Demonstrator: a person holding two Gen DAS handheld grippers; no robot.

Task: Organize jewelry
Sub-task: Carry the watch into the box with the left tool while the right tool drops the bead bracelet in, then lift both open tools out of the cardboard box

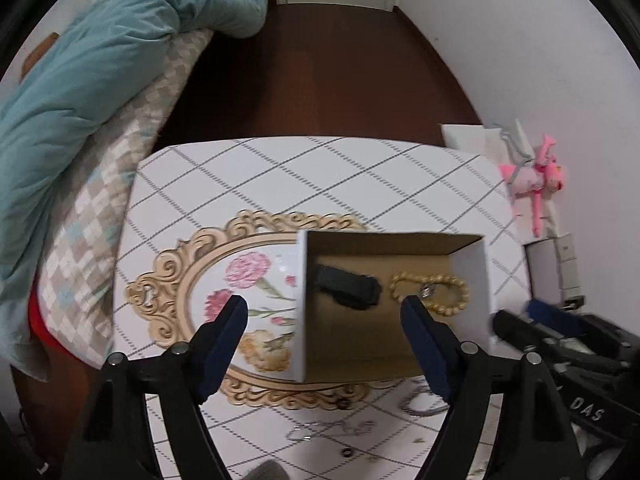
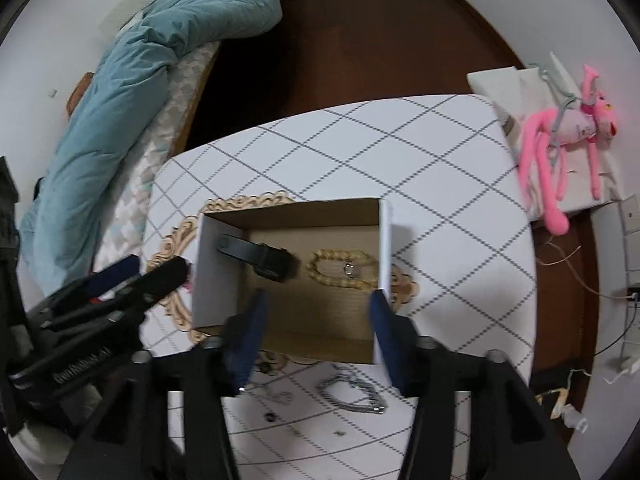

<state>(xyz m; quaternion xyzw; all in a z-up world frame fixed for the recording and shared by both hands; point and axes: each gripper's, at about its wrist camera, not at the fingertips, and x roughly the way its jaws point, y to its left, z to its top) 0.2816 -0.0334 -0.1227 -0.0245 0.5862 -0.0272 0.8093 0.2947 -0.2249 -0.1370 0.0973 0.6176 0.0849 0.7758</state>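
Your left gripper point(image 1: 324, 320) and right gripper point(image 2: 318, 312) both hang jaws apart, empty, over the cardboard box point(image 2: 384, 240) on the check-patterned table point(image 2: 440, 160); bead bracelet point(image 2: 340, 268) lies inside, silver chain point(image 2: 352, 394) outside on the tabletop; bed with teal duvet point(image 2: 140, 92) left, dark wood floor point(image 2: 360, 60) beyond

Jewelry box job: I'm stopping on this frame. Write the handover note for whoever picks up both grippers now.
Left gripper: open, empty, over the left wall of the box.
Right gripper: open, empty, over the box's near right part.
Already in the box: a black strap-like piece, a gold bead bracelet and a small silver piece lying on the bracelet.
The box sits on an ornate floral tray on the checked table.
Left to put away: a silver chain on the table in front of the box, plus a few small pieces near it, too small to identify.
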